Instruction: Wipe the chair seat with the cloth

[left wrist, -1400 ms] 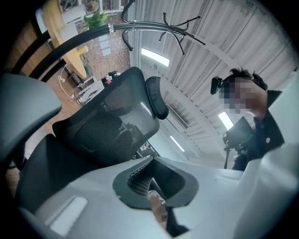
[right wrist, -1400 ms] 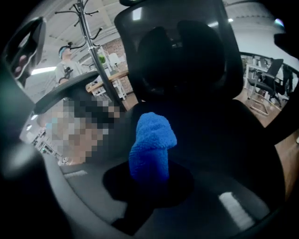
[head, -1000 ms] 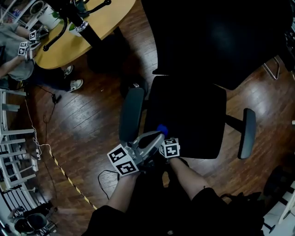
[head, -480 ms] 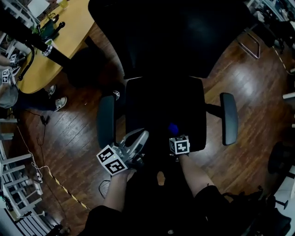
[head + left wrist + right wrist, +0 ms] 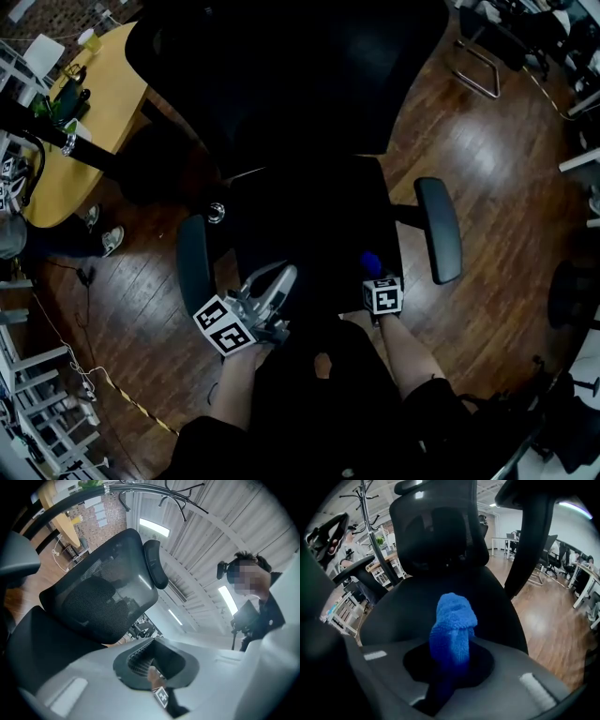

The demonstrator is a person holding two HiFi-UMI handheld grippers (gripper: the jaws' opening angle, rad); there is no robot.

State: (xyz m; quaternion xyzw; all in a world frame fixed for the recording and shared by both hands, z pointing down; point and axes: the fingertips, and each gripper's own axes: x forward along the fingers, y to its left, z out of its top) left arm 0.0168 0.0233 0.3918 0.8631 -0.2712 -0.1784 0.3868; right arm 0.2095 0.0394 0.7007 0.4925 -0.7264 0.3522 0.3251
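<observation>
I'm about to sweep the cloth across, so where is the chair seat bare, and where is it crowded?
The seat is bare all the way from the backrest forward, between the armrest by the left tool and the armrest by the right tool. Crowded only at the front edge: both tools sit there, the right shut on the cloth.

Tallying now: one black office chair (image 5: 309, 216) is showing, carrying two armrests, the left-side armrest (image 5: 194, 262) and the right-side armrest (image 5: 439, 228), plus one headrest (image 5: 155, 566). Two grippers are appearing, the left gripper (image 5: 281, 277) and the right gripper (image 5: 373, 272), each carrying one marker cube, making two cubes, the left cube (image 5: 223, 325) and the right cube (image 5: 383, 295). One blue cloth (image 5: 452, 625), one wooden table (image 5: 103, 84) and one coat stand (image 5: 371, 527) are also showing.
</observation>
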